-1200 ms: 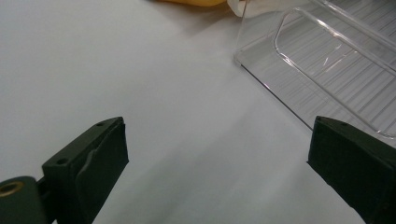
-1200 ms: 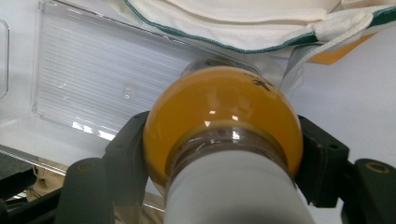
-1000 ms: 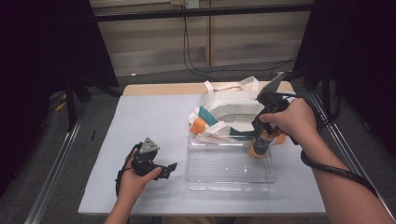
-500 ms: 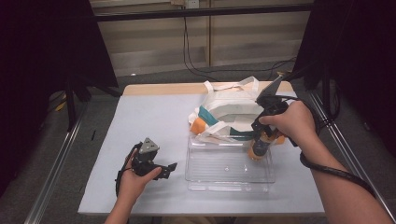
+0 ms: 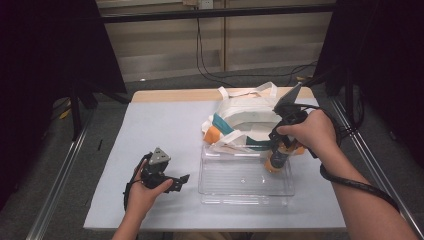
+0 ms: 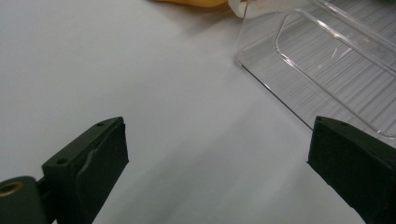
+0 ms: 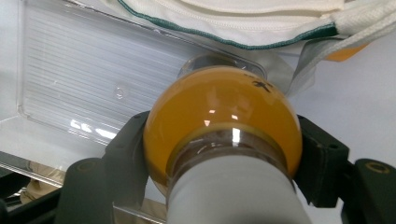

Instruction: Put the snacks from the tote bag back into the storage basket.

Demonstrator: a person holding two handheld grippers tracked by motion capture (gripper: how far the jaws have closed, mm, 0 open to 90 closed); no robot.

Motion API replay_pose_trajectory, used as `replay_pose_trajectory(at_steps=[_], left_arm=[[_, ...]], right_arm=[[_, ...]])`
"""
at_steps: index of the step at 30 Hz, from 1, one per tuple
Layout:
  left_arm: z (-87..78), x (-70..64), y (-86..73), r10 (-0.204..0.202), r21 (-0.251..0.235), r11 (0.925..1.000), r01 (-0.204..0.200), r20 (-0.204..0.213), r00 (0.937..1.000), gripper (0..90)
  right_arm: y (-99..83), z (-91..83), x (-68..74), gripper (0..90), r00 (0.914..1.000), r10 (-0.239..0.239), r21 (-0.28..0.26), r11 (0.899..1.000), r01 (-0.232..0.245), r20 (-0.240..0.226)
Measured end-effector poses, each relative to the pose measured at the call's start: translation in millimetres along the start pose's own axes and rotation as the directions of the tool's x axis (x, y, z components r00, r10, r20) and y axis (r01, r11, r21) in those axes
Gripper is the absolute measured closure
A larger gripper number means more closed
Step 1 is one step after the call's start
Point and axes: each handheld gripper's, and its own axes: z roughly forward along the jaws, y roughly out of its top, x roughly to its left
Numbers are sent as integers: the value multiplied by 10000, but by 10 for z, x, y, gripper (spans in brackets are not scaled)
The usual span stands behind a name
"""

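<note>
The right gripper (image 5: 278, 151) clamps an orange-filled bottle (image 7: 219, 121) by its shoulder, grey cap toward the camera, over the far right corner of the clear tray (image 5: 245, 192), apparently for placement. The cloth bag (image 5: 245, 120) lies just behind. The left gripper (image 5: 172, 181) rests apart and empty on the bench (image 5: 150, 125).

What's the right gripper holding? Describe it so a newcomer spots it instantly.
Find the clear plastic tray in the middle of the table; at its far right corner the right gripper clamps a small bottle. It has a round orange body and grey cap, unlike the flat white bag behind.
</note>
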Motion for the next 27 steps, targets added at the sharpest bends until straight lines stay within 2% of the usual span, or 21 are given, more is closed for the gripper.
replay_pose_trajectory(at_steps=[27], left_arm=[[-6, 0, -2, -28, 21, 10000, 28, -3, 10000, 46]], right_arm=[[22, 76, -20, 307, 10000, 16, 143, 9999, -17, 33]])
